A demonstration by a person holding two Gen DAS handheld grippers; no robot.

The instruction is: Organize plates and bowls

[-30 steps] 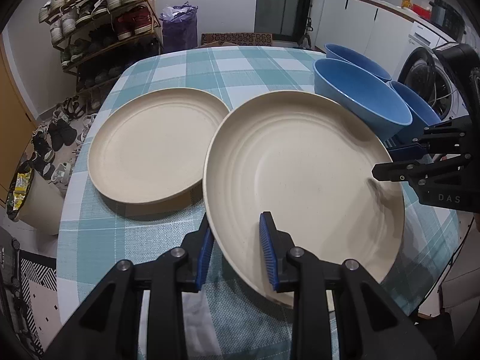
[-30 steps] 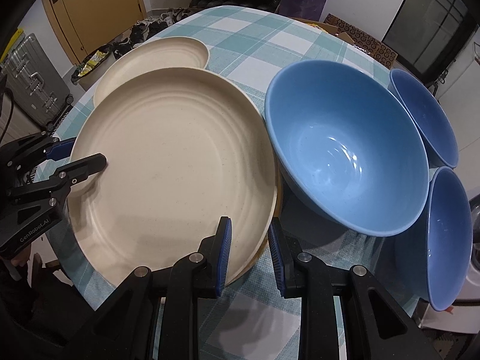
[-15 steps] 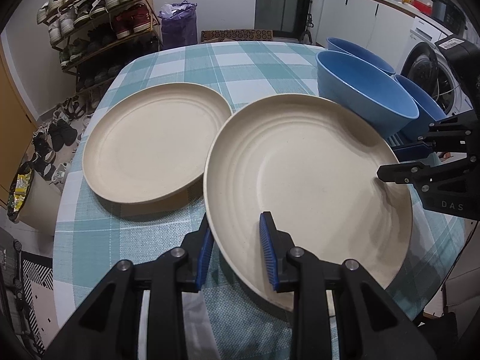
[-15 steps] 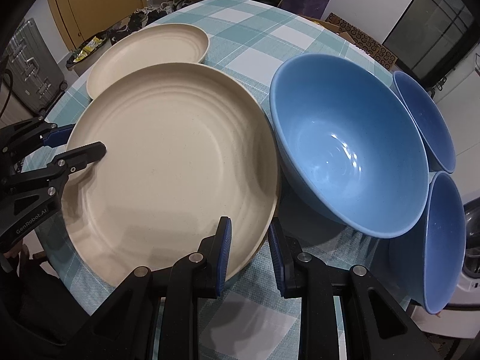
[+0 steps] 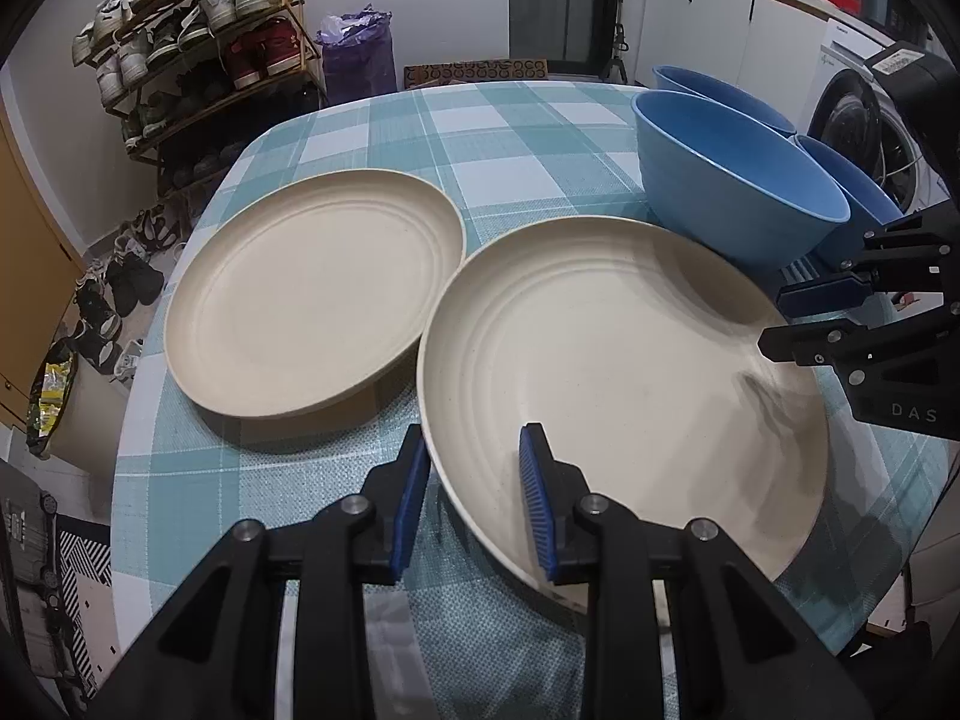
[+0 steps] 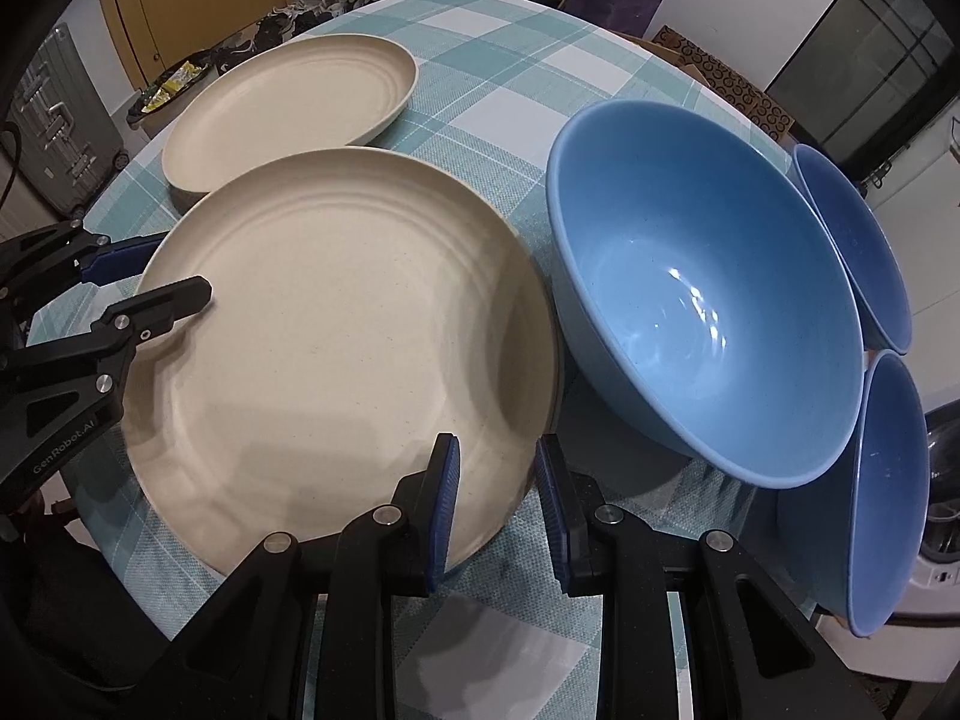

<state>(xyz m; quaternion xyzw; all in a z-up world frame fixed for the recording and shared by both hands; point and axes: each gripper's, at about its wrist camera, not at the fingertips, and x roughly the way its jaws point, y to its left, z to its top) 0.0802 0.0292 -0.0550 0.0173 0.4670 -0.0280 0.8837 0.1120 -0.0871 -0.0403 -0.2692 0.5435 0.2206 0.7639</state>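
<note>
Both pairs of blue-padded fingers are clamped on the rim of one cream plate [image 5: 624,372]: the left gripper [image 5: 474,498] pinches its near-left edge, one pad [image 5: 536,498] lying over the inner face and the other tucked under the rim, while the right gripper [image 6: 497,510] bites the opposite edge in the same way. In the left wrist view the right gripper enters from the right border, its body cut off by the frame; in the right wrist view the left gripper comes in from the left, and its lower finger is mostly hidden behind the plate. A shadow under the plate suggests it is lifted off the checked tablecloth [image 5: 510,144], but whether any part touches the cloth cannot be made out. A second cream plate [image 5: 312,294] lies flat on the cloth just beside it, their rims close; in the right wrist view the held plate covers its near edge. Beyond the right gripper sit a large blue bowl [image 6: 702,294] and two smaller blue bowls [image 6: 858,240] [image 6: 888,480], tilted and partly hidden behind it. A shoe rack [image 5: 198,42] stands past the table.
</note>
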